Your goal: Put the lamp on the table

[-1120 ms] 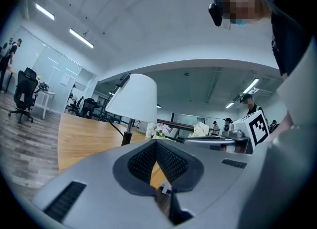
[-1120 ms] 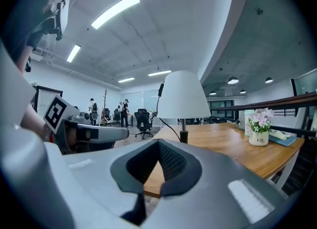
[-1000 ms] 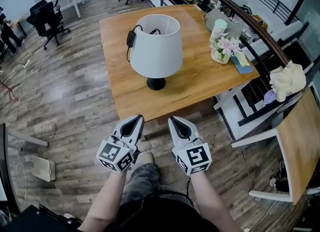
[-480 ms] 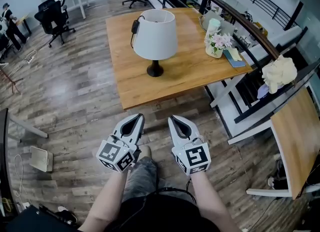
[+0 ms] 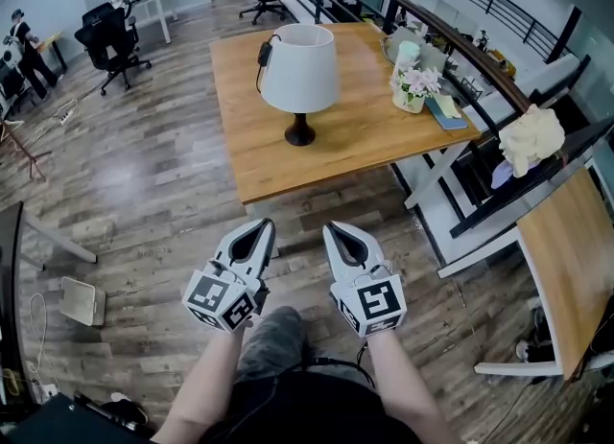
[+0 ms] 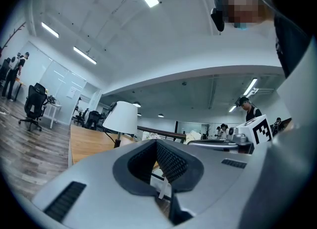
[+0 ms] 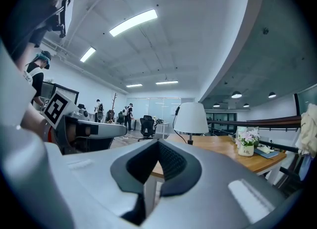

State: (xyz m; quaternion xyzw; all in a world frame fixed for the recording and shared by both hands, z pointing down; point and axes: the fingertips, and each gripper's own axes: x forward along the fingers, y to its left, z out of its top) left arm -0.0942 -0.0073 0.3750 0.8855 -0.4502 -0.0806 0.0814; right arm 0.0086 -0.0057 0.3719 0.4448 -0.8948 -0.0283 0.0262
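Lamp [image 5: 299,73] upright on the bench [image 5: 365,140], far ahead of two shut hand-held grippers.
Lower centre of the frame, from the left: left hand-held gripper [image 5: 264,227] closed on nothing, right hand-held gripper [image 5: 332,227] near it, closed on nothing too. Both pointing up the frame toward the lamp in the upper centre, well apart from it, with floor between. Long axis of the lamp vertical; about equally near to both; seemingly already placed.

The lamp [image 5: 299,68] stands on the table [image 5: 355,135], with the flower vase [image 5: 413,87] at its 3 o'clock. The left gripper [image 5: 257,233] and right gripper [image 5: 338,236] sit side by side at the table's 6 o'clock, apart from it.
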